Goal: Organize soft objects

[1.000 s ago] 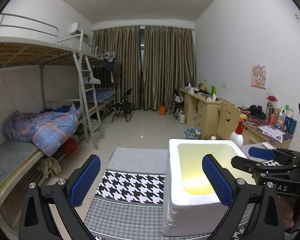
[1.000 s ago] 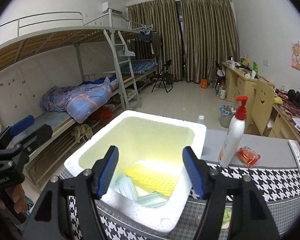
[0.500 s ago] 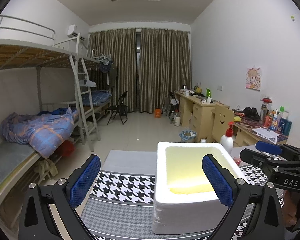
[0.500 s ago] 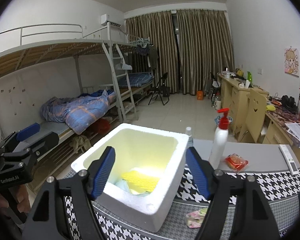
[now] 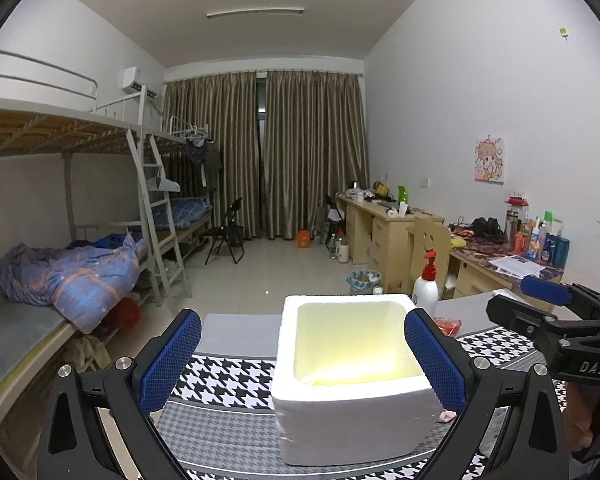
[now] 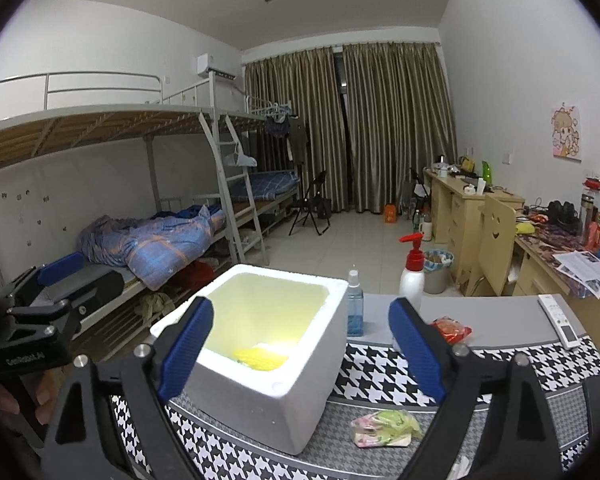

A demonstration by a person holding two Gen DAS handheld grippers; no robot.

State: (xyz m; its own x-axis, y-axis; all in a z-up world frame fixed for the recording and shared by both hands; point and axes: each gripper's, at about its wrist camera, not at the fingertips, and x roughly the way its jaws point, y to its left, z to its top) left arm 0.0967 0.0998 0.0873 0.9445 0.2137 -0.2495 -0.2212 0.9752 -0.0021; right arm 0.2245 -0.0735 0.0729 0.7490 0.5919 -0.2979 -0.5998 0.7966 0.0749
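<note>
Over the last second both grippers had drawn back from the white foam box [image 6: 260, 344], which sat smaller in each wrist view than it had a moment before. The right gripper [image 6: 300, 344] had just been opening its blue-padded jaws, and they stood released and wide, with nothing pressed between them; the box lay beyond them, not in their grasp. The left gripper [image 5: 302, 356] was likewise spread and empty, as it had been throughout.

Inside the box, toward its 6 o'clock wall in the right wrist view, a yellow ribbed sponge [image 6: 260, 357] lay on the floor of it. My reading was that this soft thing had been dropped in and the hand was retreating for the next one.

With the retreat, a crumpled pink-and-green soft packet [image 6: 384, 427] had come into sight on the houndstooth tablecloth [image 6: 380, 376], just beside the box at its 4 o'clock. An orange-red wrapped packet [image 6: 451, 327] lay farther off at 2 o'clock, near the white pump bottle with the red top [image 6: 413, 276]. Those two looked like the likely items still left to gather, the nearer one first.
</note>
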